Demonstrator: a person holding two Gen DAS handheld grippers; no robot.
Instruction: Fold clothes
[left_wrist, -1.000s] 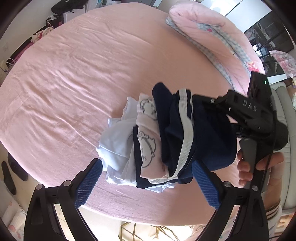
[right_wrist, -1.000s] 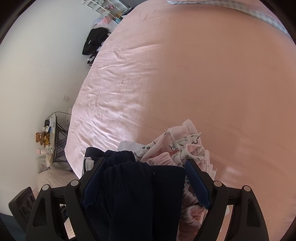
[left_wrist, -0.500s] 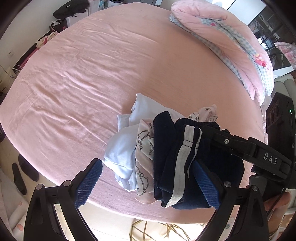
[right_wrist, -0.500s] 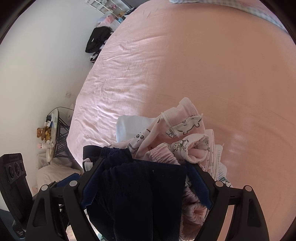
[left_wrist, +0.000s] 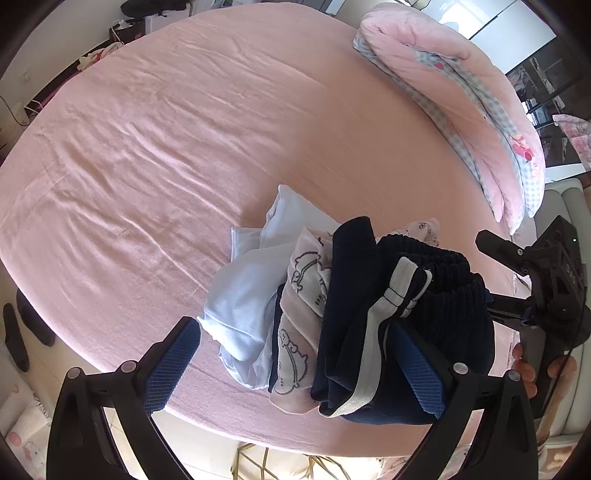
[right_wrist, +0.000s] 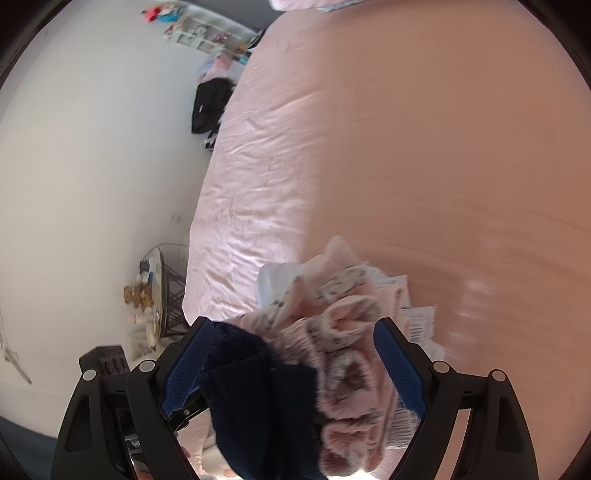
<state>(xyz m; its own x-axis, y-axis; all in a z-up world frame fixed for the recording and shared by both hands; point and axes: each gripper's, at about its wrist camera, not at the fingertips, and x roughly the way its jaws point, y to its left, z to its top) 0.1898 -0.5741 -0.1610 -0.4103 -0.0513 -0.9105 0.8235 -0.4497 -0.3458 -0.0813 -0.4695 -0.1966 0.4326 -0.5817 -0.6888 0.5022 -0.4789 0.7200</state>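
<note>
No legible writing – grippers (left_wrist: 295, 354) (right_wrist: 293, 365) flank clothes (left_wrist: 332, 314).

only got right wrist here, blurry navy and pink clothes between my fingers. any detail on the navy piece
Observer: The navy garment has a white stripe running along it, hidden from your view.
Operator: where's the left gripper
Observer: The left gripper is open, fingers spread wide, facing the pile from the side opposite the right gripper.
Operator: what's on that side of the pile
Observer: A pale blue garment, outermost beyond the pink printed one.
Operator: anything else on the bed
Observer: A folded pink quilt lies along the bed's far edge.
</note>
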